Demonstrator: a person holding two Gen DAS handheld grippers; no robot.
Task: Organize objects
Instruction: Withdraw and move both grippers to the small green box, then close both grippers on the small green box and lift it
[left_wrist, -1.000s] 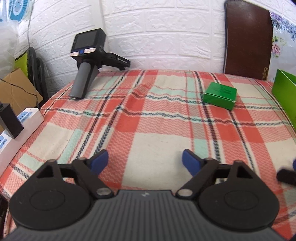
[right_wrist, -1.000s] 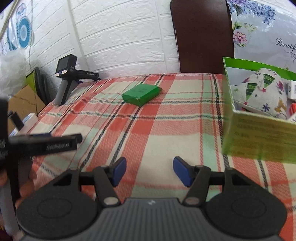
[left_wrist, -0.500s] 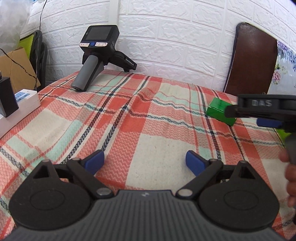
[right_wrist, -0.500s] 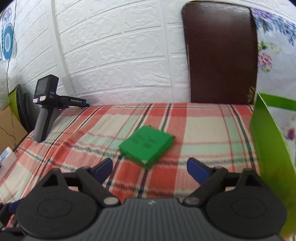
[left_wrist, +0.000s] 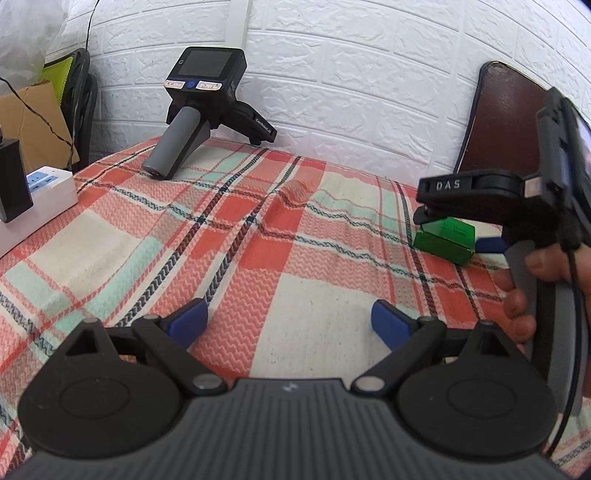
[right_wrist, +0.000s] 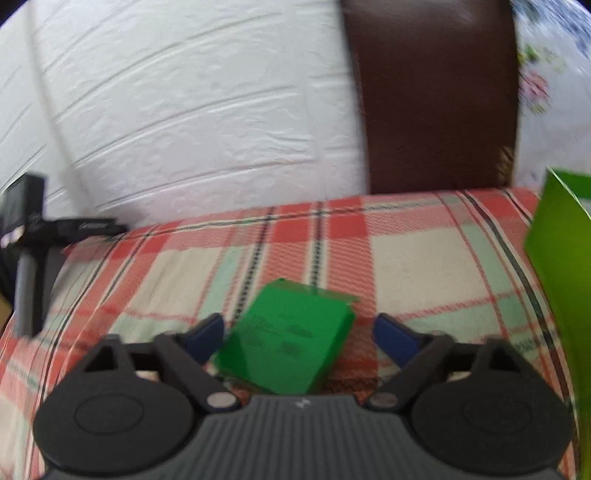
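Observation:
A small flat green box (right_wrist: 286, 339) lies on the plaid cloth (right_wrist: 424, 277). My right gripper (right_wrist: 299, 332) is open, its blue-tipped fingers either side of the box, apart from it. In the left wrist view the same green box (left_wrist: 445, 240) lies at the right, partly hidden by the right gripper's black body. My left gripper (left_wrist: 288, 321) is open and empty, low over the cloth (left_wrist: 155, 240) near its front.
A light green open box (right_wrist: 561, 273) stands at the right edge. A spare gripper tool (left_wrist: 199, 114) rests at the back left by the white wall. A white power strip (left_wrist: 33, 206) lies at the left. A brown chair back (right_wrist: 432, 92) stands behind the table.
My right gripper has moved forward and down until its open fingers flank the green box. My left gripper has shifted slightly, still open and empty.

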